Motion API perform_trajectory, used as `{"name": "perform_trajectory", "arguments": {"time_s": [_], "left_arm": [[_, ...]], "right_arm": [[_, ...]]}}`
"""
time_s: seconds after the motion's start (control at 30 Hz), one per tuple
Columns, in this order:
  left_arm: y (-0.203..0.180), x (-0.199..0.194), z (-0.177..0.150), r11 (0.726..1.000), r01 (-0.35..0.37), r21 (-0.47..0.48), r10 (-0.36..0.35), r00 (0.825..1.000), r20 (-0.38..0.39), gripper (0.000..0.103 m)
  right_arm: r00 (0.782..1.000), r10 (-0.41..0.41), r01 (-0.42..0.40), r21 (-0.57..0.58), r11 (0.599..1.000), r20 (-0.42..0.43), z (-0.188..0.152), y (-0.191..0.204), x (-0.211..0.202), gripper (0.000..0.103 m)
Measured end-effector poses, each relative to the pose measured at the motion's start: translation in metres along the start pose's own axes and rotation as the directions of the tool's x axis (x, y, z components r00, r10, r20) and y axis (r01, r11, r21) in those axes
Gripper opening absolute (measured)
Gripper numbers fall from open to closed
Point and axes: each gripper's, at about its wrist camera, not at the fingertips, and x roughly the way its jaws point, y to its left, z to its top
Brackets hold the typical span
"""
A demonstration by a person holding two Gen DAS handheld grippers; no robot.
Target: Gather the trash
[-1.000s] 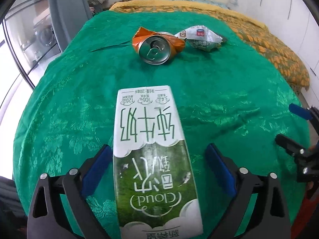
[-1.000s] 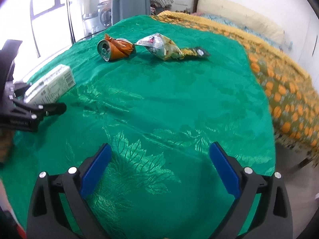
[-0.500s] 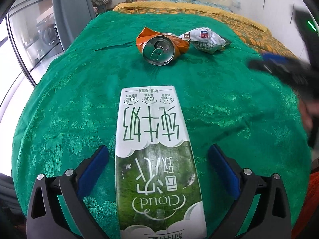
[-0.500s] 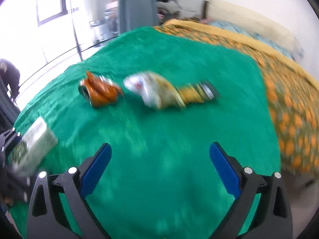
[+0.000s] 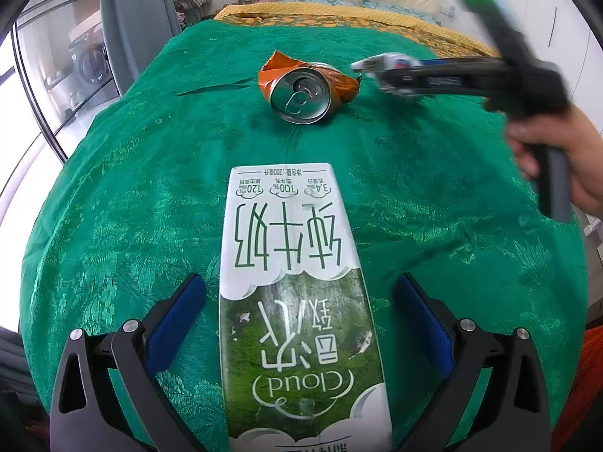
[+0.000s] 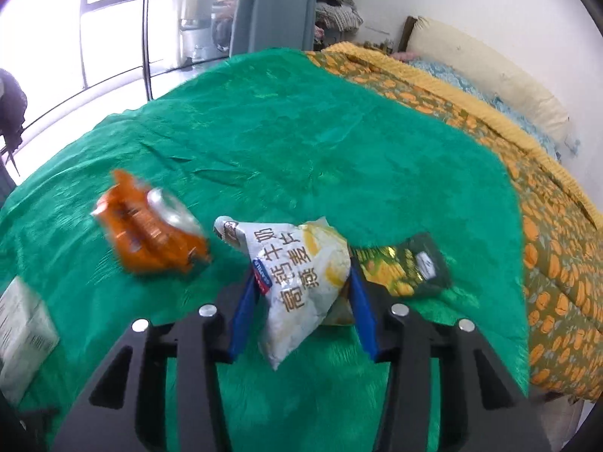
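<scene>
Lying lengthwise between open left fingers (image 5: 177,316), milk carton (image 5: 297,301)

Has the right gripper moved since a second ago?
Yes. The right gripper has advanced across the green bedspread to the white crinkled snack bag, jaws closing around it.

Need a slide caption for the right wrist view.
Right gripper closing its fingers on the snack bag, crushed orange can alongside on green cloth.
</scene>
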Motion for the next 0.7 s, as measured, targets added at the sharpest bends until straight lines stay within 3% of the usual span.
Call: {"name": "perform_trajectory", "arguments": {"time_s": [0.17, 0.33, 0.4, 0.43, 0.47, 0.57, 0.7], "left_arm": [[0.0, 0.001, 0.0, 1.0, 0.0, 0.0, 0.0, 1.0, 0.0, 0.098], [0.0, 0.001, 0.0, 1.0, -0.001, 0.001, 0.001, 1.0, -0.001, 0.098], [0.0, 0.001, 0.0, 1.0, 0.0, 0.0, 0.0, 1.0, -0.001, 0.098], [0.0, 0.001, 0.0, 1.0, 0.0, 0.0, 0.0, 1.0, -0.001, 0.098], [0.0, 0.001, 0.0, 1.0, 0.0, 0.0, 0.0, 1.0, -0.001, 0.098], [0.0, 0.001, 0.0, 1.0, 0.001, 0.0, -0.001, 1.0, -0.001, 0.098], [0.0, 0.001, 0.0, 1.0, 0.0, 0.0, 0.0, 1.0, -0.001, 0.098]], "right_arm": [[0.998, 0.046, -0.042, -0.08, 0.996, 0.045, -0.039, 0.014, -0.068, 0.045], [1.0, 0.031, -0.031, -0.099, 0.995, 0.002, -0.096, 0.038, -0.108, 0.047], [0.999, 0.046, -0.046, -0.051, 0.998, -0.011, -0.115, 0.047, -0.116, 0.06], [0.998, 0.056, -0.056, -0.036, 0.998, -0.001, -0.121, 0.051, -0.12, 0.074], [0.998, 0.061, -0.061, -0.011, 0.998, 0.029, -0.128, 0.055, -0.128, 0.082], [0.996, 0.038, -0.044, 0.067, 0.997, 0.082, -0.14, 0.052, -0.14, 0.092], [0.997, 0.033, -0.046, 0.213, 0.976, 0.063, -0.159, 0.037, -0.138, 0.093]]}}
